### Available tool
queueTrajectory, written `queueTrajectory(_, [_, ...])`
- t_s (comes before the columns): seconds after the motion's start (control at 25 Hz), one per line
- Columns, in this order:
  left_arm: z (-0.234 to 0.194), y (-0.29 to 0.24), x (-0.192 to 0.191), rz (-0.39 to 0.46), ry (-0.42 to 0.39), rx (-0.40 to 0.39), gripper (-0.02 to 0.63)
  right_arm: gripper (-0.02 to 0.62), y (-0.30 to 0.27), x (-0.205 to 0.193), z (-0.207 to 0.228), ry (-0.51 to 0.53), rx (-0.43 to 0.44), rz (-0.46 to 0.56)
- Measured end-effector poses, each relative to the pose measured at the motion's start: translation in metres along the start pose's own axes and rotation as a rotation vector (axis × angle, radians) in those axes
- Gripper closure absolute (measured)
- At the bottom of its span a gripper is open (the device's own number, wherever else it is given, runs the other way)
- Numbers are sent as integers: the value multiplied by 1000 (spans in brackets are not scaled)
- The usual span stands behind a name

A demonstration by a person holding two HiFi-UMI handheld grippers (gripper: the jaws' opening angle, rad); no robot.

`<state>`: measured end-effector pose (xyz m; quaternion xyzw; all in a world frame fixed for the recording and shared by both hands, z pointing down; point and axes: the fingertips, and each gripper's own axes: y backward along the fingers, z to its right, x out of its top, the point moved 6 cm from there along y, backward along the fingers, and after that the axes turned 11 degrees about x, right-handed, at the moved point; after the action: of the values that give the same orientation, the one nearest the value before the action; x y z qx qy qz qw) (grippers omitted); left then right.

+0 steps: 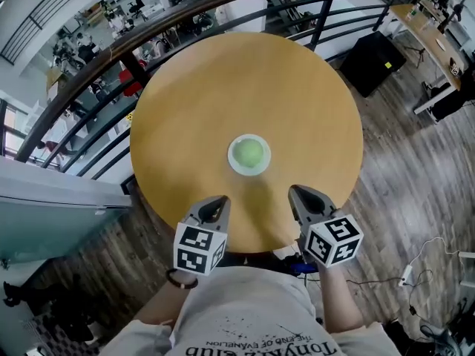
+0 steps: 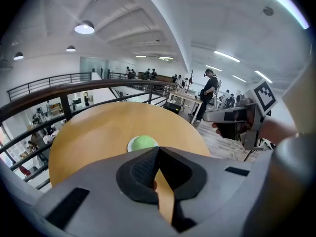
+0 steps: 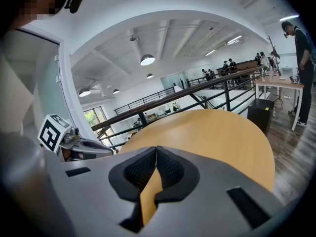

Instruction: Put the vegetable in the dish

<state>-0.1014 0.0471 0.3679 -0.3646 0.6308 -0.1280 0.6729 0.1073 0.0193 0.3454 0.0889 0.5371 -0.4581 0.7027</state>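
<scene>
Fingers of the left gripper are pressed together at their tips with nothing between them. The right gripper's fingers are pressed together and empty as well. Both grippers sit over the near rim of the round wooden surface, one on each side of the dish, apart from it and from each other.

Bare wood lies all round the dish, widest toward the far edge and out to both sides. A strip of bare wood separates it from the two grippers. A dark curved railing runs close behind the far and left edge of the surface, with a drop to a lower floor beyond it. On the right the surface ends over wooden flooring, where a black box stands near the far-right edge.

A vegetable lies in the small white dish, a little nearer than the middle of the surface. It is round, smooth and pale green, and it fills most of the dish, so only a thin white rim shows round it. In the left gripper view it sits just past the closed tips.
</scene>
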Motion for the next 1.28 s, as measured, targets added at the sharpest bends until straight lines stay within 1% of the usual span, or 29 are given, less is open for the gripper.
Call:
queueTrajectory(0.36, [0, 7, 3, 11, -18, 1, 583, 571, 5, 6, -9, 10, 4, 15])
queueTrajectory(0.52, [-2, 9, 4, 14, -12, -6, 583, 571, 2, 8, -14, 9, 10, 16])
queueTrajectory(0.8, [-3, 7, 7, 10, -9, -6, 583, 571, -3, 15, -15, 19, 17, 11])
queueTrajectory(1.28, [-5, 0, 7, -4, -5, 2, 583, 571, -4, 11, -7, 3, 18, 1])
